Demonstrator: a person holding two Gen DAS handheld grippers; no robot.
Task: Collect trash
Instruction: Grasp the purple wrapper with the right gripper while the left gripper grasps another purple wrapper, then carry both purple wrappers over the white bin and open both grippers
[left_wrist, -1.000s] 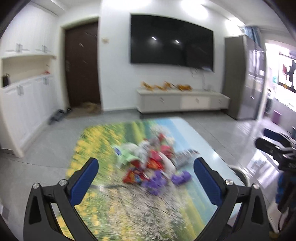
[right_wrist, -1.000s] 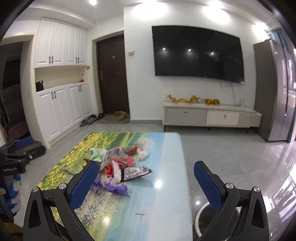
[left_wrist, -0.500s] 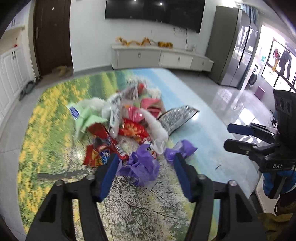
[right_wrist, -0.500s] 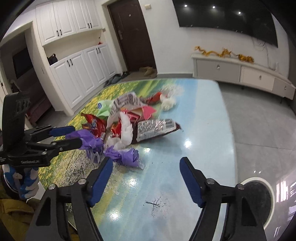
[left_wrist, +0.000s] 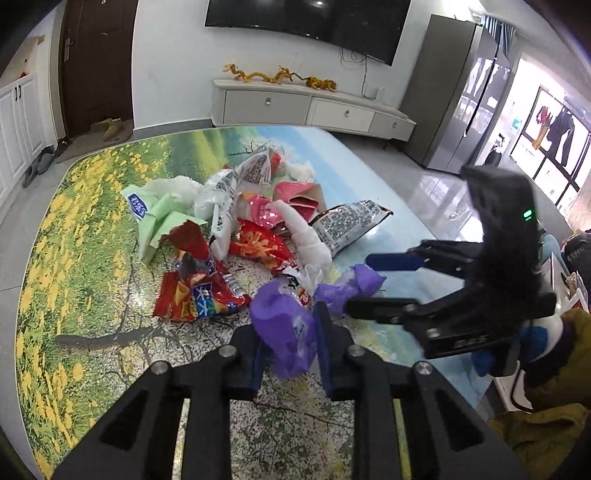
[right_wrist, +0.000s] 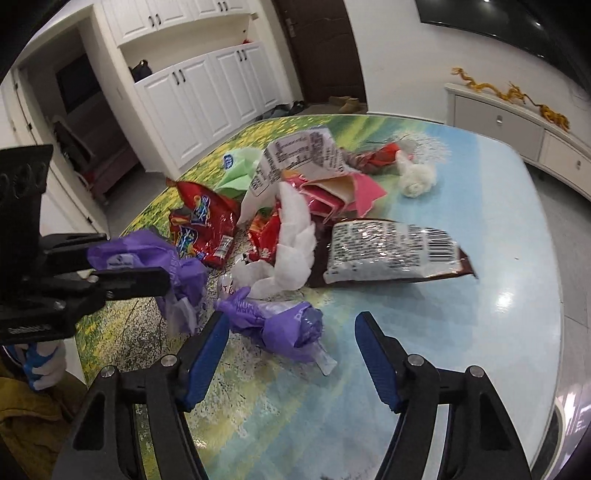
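Observation:
A pile of trash (left_wrist: 251, 221) lies on a table printed with a flower meadow (left_wrist: 74, 258): red snack bags, a green wrapper, white tissue, a silver-and-brown bag (right_wrist: 391, 251). My left gripper (left_wrist: 288, 339) is shut on a purple wrapper (left_wrist: 284, 328), also seen in the right wrist view (right_wrist: 144, 258). My right gripper (right_wrist: 291, 332) is open, its fingers on either side of a second purple wrapper (right_wrist: 280, 325) lying on the table; it shows in the left wrist view (left_wrist: 354, 286) too.
A white TV cabinet (left_wrist: 310, 107) and a dark TV stand at the far wall. A grey fridge (left_wrist: 454, 92) is at the right, white cupboards (right_wrist: 207, 88) and a brown door at the left. The table's right edge (right_wrist: 554, 332) is close.
Both grippers came down toward the pile. My left gripper closed on the purple wrapper. My right gripper moved in around the second purple wrapper and stayed open.

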